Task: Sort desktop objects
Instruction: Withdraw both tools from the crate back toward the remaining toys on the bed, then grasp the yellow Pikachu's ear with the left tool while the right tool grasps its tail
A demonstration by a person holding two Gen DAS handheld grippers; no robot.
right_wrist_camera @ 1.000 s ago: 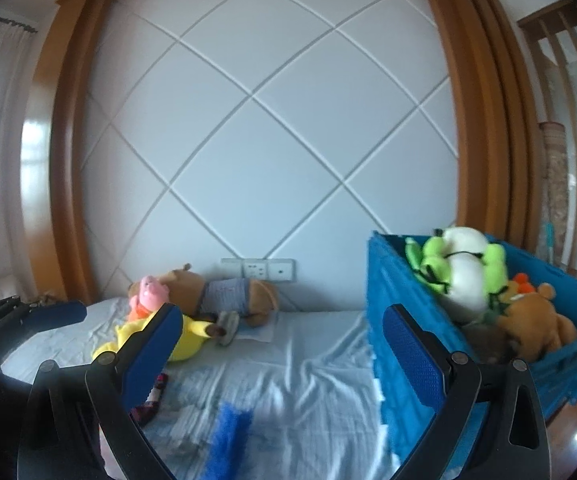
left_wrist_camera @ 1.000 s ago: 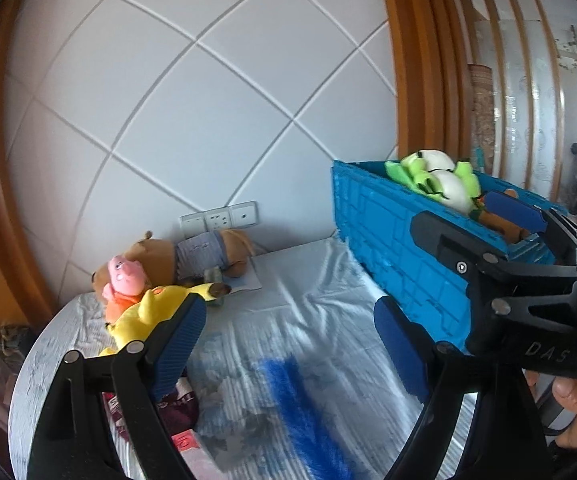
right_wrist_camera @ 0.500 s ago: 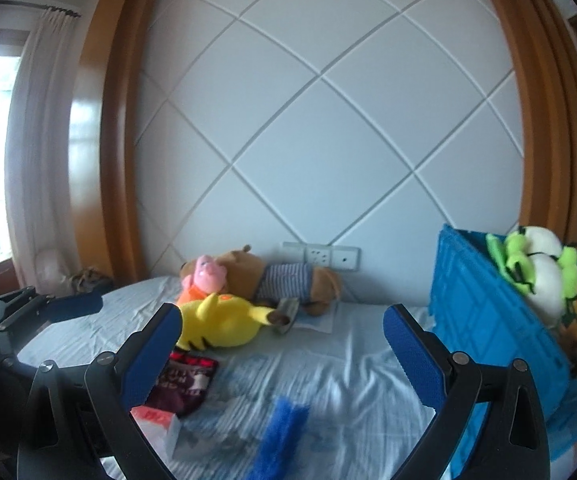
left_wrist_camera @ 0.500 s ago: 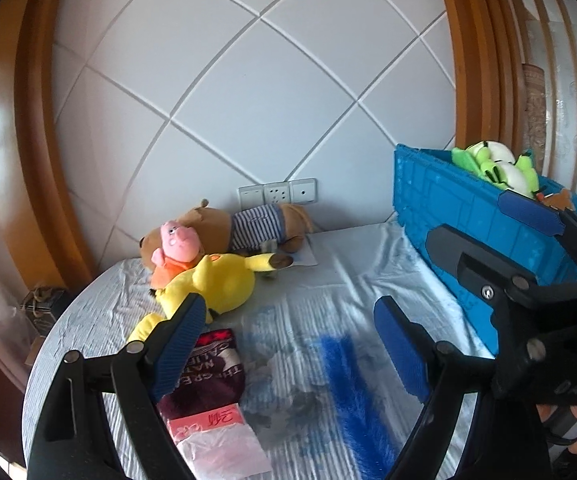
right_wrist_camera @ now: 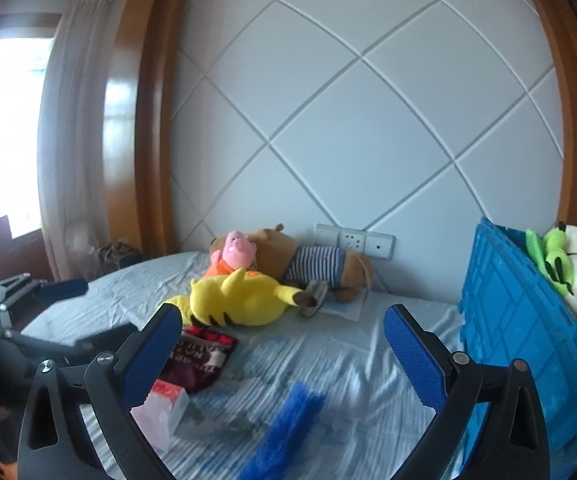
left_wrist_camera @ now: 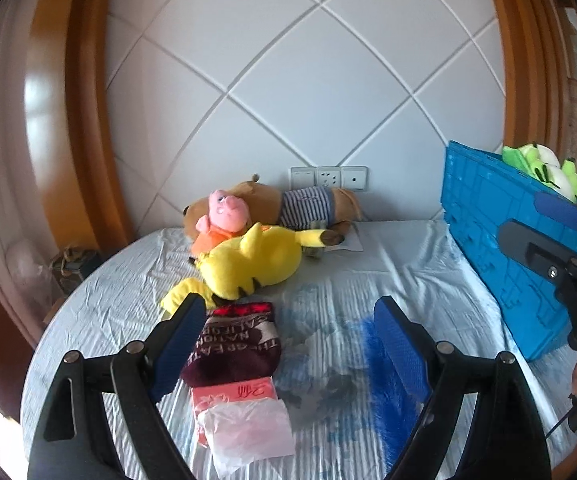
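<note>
Your left gripper [left_wrist_camera: 288,344] hangs over the pale sheet-covered table [left_wrist_camera: 388,256] with its blue-padded jaws spread wide and nothing between the pads. Directly in the gap, low in the left wrist frame, lies a dark maroon printed pouch [left_wrist_camera: 234,346], its left edge just beside the left pad; below it sits a pink packet under a crumpled clear wrapper [left_wrist_camera: 248,428]. A blue brush [left_wrist_camera: 384,360] runs along the inside of the right pad toward the bottom of the frame.

Your right gripper [right_wrist_camera: 284,356] is likewise spread and empty. In its view the pouch [right_wrist_camera: 198,360] lies just beside the left pad at lower left, and the blurred brush [right_wrist_camera: 284,428] sits low in the centre of the gap.

Beyond both sets of jaws, mid-frame, a yellow plush [left_wrist_camera: 248,264] sprawls on the sheet, touching a pink pig plush [left_wrist_camera: 224,216] and a brown plush in a striped shirt [left_wrist_camera: 308,206] behind it, near the wall sockets [left_wrist_camera: 328,178]. At the right edge stands a blue crate [left_wrist_camera: 500,240] holding a green-and-white plush [left_wrist_camera: 544,168].
</note>
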